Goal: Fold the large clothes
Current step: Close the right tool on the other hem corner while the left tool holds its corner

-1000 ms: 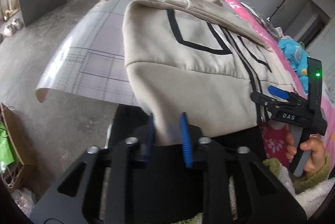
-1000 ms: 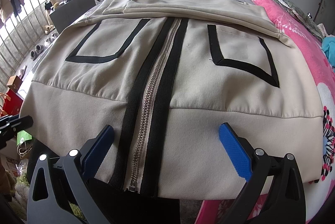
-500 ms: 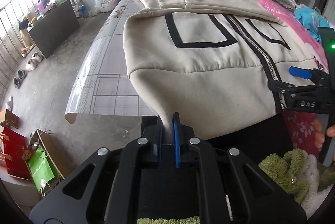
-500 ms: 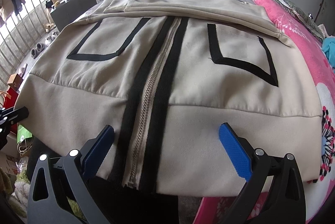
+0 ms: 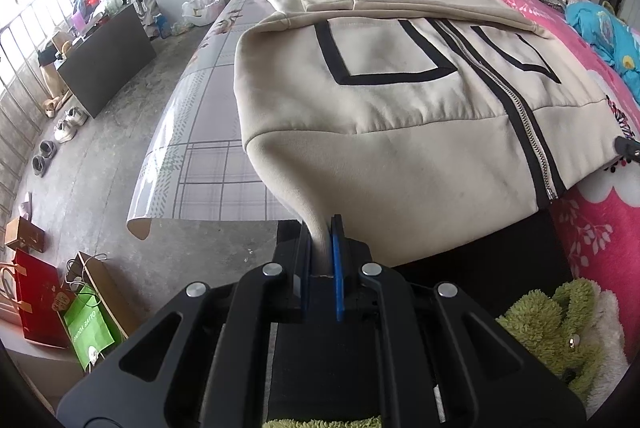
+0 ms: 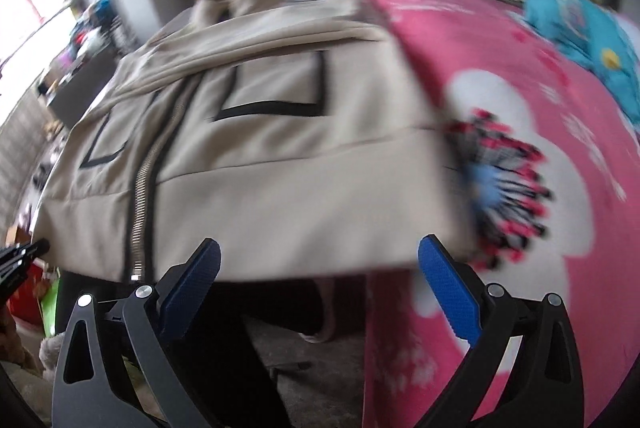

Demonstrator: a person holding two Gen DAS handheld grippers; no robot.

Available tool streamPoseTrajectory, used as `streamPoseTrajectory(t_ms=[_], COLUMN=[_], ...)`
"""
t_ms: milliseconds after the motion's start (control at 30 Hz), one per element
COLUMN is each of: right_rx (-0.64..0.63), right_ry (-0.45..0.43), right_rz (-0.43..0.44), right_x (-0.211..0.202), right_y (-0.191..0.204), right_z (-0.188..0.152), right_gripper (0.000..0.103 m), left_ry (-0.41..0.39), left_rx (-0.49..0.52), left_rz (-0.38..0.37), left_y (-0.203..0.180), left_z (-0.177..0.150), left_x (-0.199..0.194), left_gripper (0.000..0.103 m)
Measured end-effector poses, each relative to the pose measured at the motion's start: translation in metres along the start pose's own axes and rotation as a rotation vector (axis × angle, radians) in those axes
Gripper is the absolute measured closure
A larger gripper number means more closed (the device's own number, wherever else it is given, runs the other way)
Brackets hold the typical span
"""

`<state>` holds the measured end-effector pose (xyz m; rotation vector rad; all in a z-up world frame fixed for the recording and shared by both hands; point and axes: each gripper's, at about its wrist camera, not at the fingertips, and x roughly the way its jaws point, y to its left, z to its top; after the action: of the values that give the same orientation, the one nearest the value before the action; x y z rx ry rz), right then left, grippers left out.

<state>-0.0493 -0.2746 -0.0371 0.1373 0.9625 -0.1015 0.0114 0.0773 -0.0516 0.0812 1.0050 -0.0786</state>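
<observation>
A large beige zip jacket (image 5: 400, 99) with black trim lies front-up on the table, sleeves folded across its chest. My left gripper (image 5: 322, 248) is shut on the jacket's near left hem corner, which rises in a pinched fold between the blue pads. In the blurred right wrist view the jacket (image 6: 280, 155) fills the middle, its right hem corner near the pink blanket (image 6: 520, 107). My right gripper (image 6: 320, 268) stands wide open just in front of the hem, nothing between its fingers. Its tip (image 5: 629, 148) shows at the right edge of the left wrist view.
A grey checked cloth (image 5: 208, 147) covers the table left of the jacket, its edge hanging over the concrete floor. A blue garment (image 5: 600, 35) lies on the pink blanket. Paper bags (image 5: 84, 320), shoes (image 5: 68, 123) and a dark cabinet (image 5: 104, 63) stand on the floor. A green plush toy (image 5: 560, 328) sits near right.
My left gripper closed on the hem corner and lifted it slightly. My right gripper swung right along the hem toward the jacket's right corner, still open.
</observation>
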Motion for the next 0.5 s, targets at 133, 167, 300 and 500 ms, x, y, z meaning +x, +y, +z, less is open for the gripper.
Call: streamPoseTrajectory(t_ms=[133, 167, 300, 500], right_rx=[0.075, 0.095, 0.163, 0.161], right_ry=[-0.001, -0.002, 0.009, -0.031], right_rz=[-0.008, -0.004, 0.02, 0.028], right_x=[-0.001, -0.001, 0.005, 0.003], right_y=[-0.026, -0.032, -0.049, -0.05], right_z=[-0.003, -0.004, -0.007, -0.004], right_gripper=[0.01, 0.011, 0.02, 0.035], left_ry=[0.003, 0.003, 0.005, 0.008], left_rx=[0.009, 0.009, 0.011, 0.014], left_rz=[0.009, 0.011, 0.013, 0.029], left_y=[-0.002, -0.002, -0.002, -0.003], left_z=[0.0, 0.0, 0.0, 0.0], left_x=[0.0, 0.0, 0.0, 0.001], left_gripper=[0.095, 0.095, 0.095, 0.094])
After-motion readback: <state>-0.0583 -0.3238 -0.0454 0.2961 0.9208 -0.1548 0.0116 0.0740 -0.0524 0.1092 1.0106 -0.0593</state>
